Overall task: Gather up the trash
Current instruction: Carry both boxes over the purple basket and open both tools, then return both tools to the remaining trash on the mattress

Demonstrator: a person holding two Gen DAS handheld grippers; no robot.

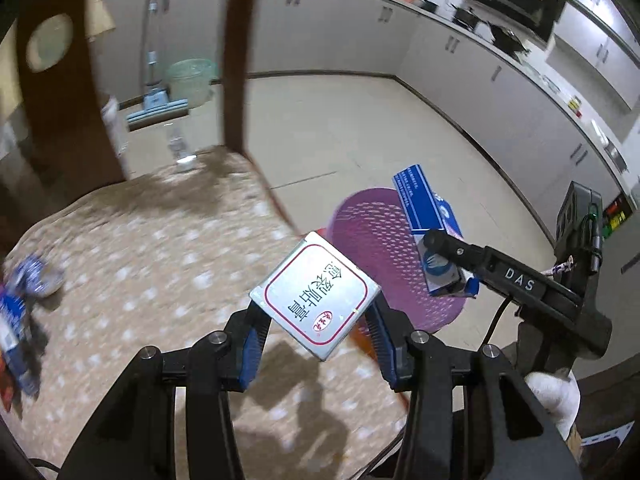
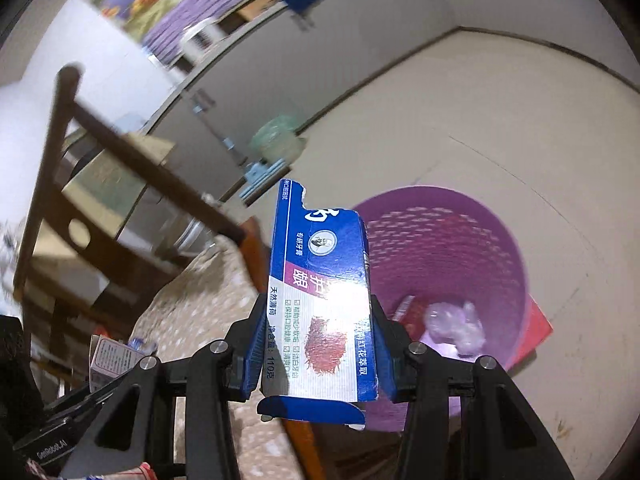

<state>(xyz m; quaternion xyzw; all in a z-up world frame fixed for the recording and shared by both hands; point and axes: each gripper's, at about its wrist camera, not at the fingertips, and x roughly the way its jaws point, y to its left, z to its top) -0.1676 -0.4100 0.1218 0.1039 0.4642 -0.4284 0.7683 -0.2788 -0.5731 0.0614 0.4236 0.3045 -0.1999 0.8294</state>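
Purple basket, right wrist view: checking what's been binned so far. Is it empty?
No. The purple basket already holds a crumpled clear plastic wrapper and something red beside it.

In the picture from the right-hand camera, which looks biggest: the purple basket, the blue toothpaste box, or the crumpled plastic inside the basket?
As they look in that view:
1. Purple basket, though it sits farther off.
2. Blue toothpaste box, enlarged by nearness to the camera, so it may not truly rival the basket.
3. Crumpled plastic, clearly smallest.
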